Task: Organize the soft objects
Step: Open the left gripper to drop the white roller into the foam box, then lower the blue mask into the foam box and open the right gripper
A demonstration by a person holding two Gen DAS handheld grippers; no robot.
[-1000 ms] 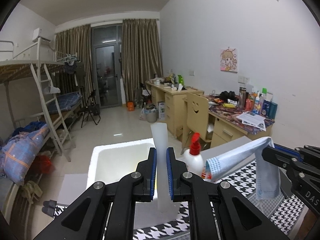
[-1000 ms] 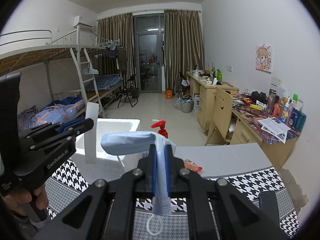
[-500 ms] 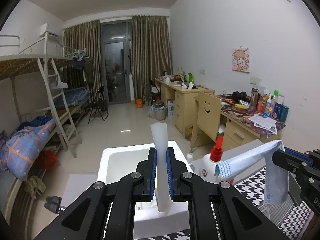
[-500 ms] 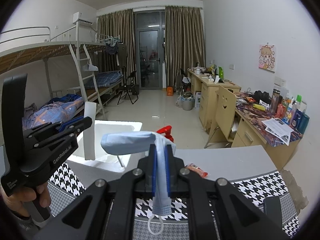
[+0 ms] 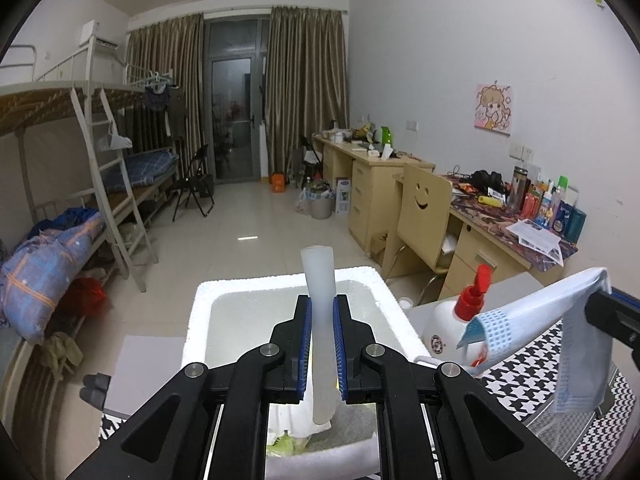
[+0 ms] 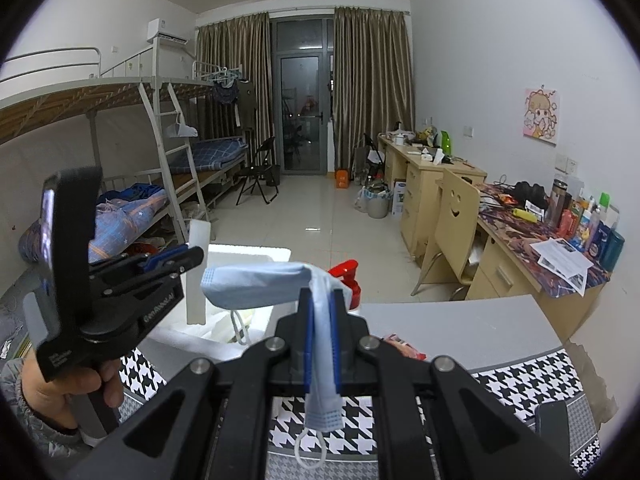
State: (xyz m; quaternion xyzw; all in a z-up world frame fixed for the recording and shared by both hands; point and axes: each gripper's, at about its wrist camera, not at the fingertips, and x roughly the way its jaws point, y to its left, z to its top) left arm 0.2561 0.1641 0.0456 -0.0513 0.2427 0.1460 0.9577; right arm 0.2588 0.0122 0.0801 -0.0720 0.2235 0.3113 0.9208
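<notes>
- The left hand-held gripper [image 5: 320, 344] is pinching a pale, translucent white strip [image 5: 318, 280] between its blue pads; the strip is standing upright, sticking out above the fingertips and hanging below them.
- A white foam box [image 5: 200, 312] is sitting directly beneath and ahead of this hand-held gripper, its open top facing up, with the strip's lower end hanging over its inside.
- Some pale, crumpled things are lying in the near end of the box, too hidden by the fingers to name.
- In the right wrist view, a hand [image 6: 72, 384] is gripping the left tool's handle, off to the left of the right hand-held gripper.
- A white bottle with a red pump top [image 5: 460, 316] is standing just right of the box, on the tabletop [image 6: 460, 328], ahead of the right hand-held gripper.
- The right hand-held gripper [image 6: 321, 340] is pressing together on a light blue face mask [image 6: 256, 284]; one part is jutting out to the left above the fingertips, the rest is drooping below them with an ear loop dangling.
- A houndstooth cloth [image 6: 520, 388] is covering the near tabletop under this hand-held gripper.
- A small red packet [image 6: 404, 346] is lying just right of its fingers.
</notes>
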